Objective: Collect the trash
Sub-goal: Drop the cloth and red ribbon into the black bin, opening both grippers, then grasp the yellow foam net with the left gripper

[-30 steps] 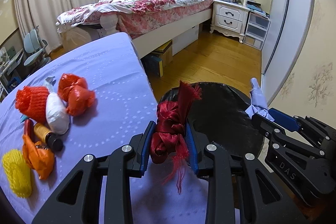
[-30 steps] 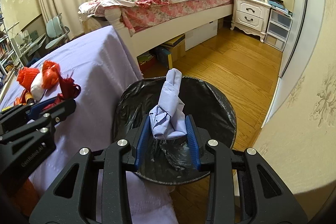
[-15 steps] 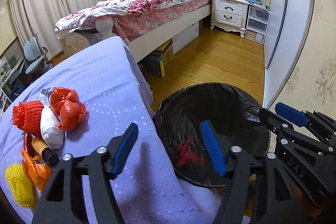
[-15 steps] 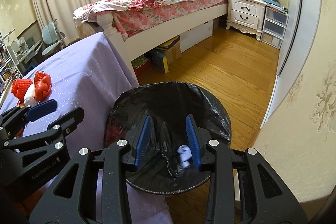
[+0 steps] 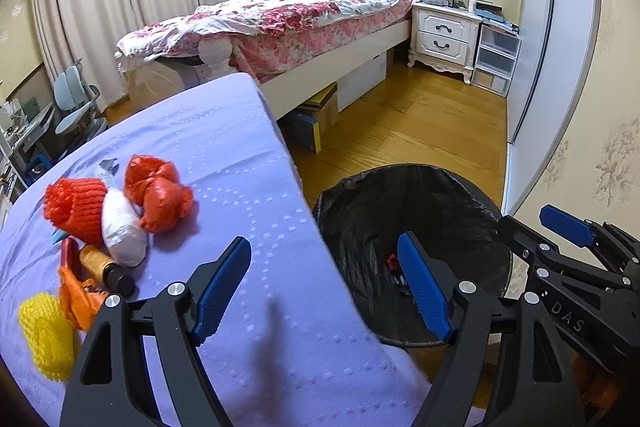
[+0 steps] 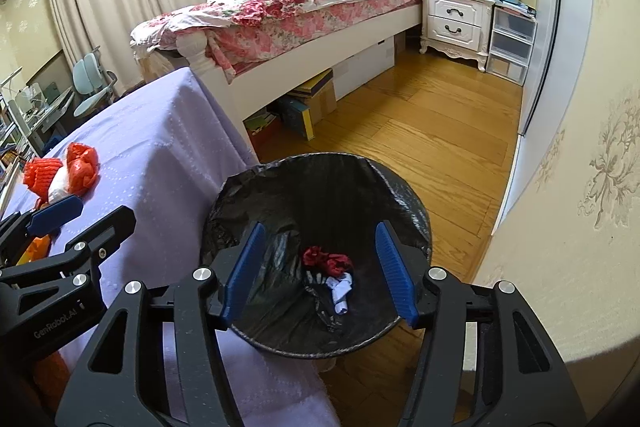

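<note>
A round bin with a black liner stands on the floor beside the purple-covered table. Inside it lie a dark red crumpled piece and a pale blue-white scrap. My right gripper is open and empty above the bin. My left gripper is open and empty over the table's edge next to the bin. On the table at the left lie a red net, a white wad, a red bag, a small bottle, an orange wrapper and a yellow net.
A bed with a floral cover stands behind, with boxes under it. A white nightstand and drawers are at the back right. Wooden floor lies between bed and bin. A wall is close on the right.
Both grippers opened and dropped their loads: the dark red piece left my left gripper, the pale blue wad left my right one, and both now lie in the bin.
</note>
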Demonstrator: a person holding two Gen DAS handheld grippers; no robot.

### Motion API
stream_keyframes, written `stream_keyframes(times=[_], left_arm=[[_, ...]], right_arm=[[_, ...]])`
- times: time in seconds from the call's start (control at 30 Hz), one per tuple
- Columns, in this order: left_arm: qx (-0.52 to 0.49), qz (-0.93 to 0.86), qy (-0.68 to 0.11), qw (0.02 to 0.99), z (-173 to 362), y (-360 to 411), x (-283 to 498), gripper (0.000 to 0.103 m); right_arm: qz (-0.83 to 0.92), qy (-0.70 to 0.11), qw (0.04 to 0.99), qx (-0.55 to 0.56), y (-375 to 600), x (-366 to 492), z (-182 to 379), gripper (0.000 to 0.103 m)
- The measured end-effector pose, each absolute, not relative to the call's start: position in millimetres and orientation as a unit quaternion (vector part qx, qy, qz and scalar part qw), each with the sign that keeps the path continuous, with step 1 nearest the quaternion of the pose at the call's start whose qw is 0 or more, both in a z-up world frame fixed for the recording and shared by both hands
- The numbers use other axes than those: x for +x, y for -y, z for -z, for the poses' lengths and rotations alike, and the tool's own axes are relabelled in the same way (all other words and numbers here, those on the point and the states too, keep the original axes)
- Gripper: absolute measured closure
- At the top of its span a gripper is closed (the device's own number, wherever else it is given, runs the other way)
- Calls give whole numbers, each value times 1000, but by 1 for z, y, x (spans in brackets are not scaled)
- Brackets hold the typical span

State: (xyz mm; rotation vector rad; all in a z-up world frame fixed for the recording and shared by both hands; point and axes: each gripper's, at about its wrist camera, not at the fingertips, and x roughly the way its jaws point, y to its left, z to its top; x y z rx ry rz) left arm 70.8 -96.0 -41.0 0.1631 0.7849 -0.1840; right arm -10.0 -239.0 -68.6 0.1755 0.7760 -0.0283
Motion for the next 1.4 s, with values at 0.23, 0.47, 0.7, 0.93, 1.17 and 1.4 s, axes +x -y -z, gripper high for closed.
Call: stream_keyframes(times=[0.23, 0.47, 0.7, 0.93, 1.17, 1.4], left_arm=[[70, 56, -388, 917, 38, 63, 55, 27], [62, 11, -376, 925, 30, 20, 35, 27], [37, -40, -368, 928, 24, -28, 16, 27], [0, -94, -372, 923, 31, -79, 6, 27], [-24, -104, -399, 911, 47, -106, 18, 26], [-54, -89, -418, 902, 55, -121, 22, 36]], right_arm=[[-19, -379, 922, 70, 206, -14, 63, 45], [-64, -382, 921, 44, 163, -20, 56, 45], [-112, -384, 916, 22, 116, -26, 49, 43], [-145, -390, 909, -3, 79, -35, 48, 43], [-165, -396, 903, -19, 54, -38, 49, 38], [-181, -398, 899, -32, 31, -36, 49, 38]])
